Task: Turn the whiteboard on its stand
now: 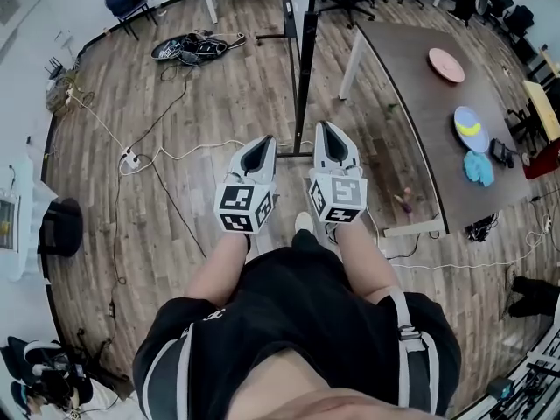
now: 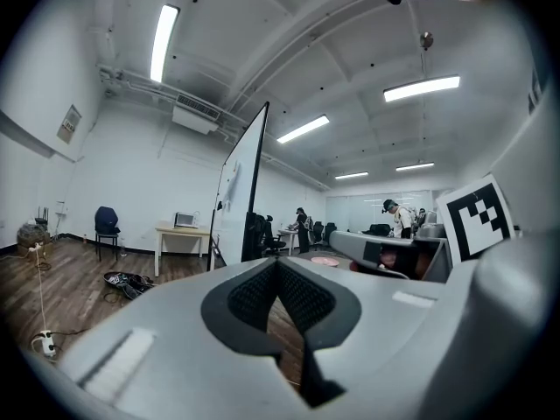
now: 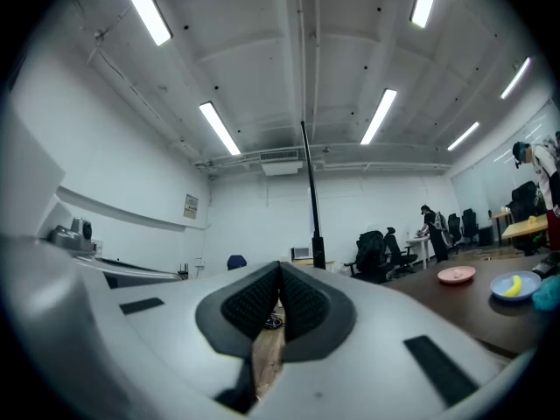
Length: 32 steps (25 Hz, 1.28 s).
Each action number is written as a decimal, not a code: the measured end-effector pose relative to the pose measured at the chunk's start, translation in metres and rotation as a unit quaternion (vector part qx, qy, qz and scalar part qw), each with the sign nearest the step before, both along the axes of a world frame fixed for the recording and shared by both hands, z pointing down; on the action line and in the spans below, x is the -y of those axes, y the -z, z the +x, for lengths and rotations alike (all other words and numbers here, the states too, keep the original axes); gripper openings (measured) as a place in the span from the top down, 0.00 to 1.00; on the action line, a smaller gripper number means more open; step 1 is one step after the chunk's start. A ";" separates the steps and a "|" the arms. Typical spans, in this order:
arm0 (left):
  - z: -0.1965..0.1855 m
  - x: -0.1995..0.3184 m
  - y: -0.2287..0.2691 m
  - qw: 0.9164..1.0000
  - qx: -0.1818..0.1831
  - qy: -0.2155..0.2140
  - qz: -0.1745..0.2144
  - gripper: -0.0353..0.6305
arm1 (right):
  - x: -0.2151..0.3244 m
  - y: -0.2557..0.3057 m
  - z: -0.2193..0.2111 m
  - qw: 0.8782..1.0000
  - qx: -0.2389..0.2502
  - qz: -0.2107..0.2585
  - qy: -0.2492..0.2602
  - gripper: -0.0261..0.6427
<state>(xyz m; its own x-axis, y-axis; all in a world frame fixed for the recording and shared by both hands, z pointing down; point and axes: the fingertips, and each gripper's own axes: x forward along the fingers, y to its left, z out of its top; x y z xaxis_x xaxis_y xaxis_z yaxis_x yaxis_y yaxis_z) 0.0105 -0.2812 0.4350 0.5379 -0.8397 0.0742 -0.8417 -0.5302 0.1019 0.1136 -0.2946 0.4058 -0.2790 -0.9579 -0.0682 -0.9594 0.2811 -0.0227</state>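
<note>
The whiteboard (image 1: 304, 51) stands edge-on ahead of me in the head view, a thin black line rising from its floor base (image 1: 289, 152). In the left gripper view the whiteboard (image 2: 239, 195) shows its white face at a slant; in the right gripper view the whiteboard (image 3: 311, 191) is only a dark narrow edge. My left gripper (image 1: 259, 150) and right gripper (image 1: 331, 136) are held side by side at waist height, pointing at the stand and a short way from it. Both are shut with nothing between the pads, and neither touches the board.
A dark table (image 1: 398, 77) runs along the right with a pink plate (image 1: 446, 64), a blue plate (image 1: 471, 128) and a teal cloth (image 1: 479, 168). Cables and a power strip (image 1: 129, 158) cross the wooden floor at left. A blue chair (image 1: 127, 1) and a heap of bags (image 1: 194, 47) lie beyond.
</note>
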 end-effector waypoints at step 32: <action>0.048 0.219 0.000 0.998 0.010 0.062 -0.022 0.93 | 0.258 -0.035 0.032 0.995 -0.020 -0.062 0.078 0.78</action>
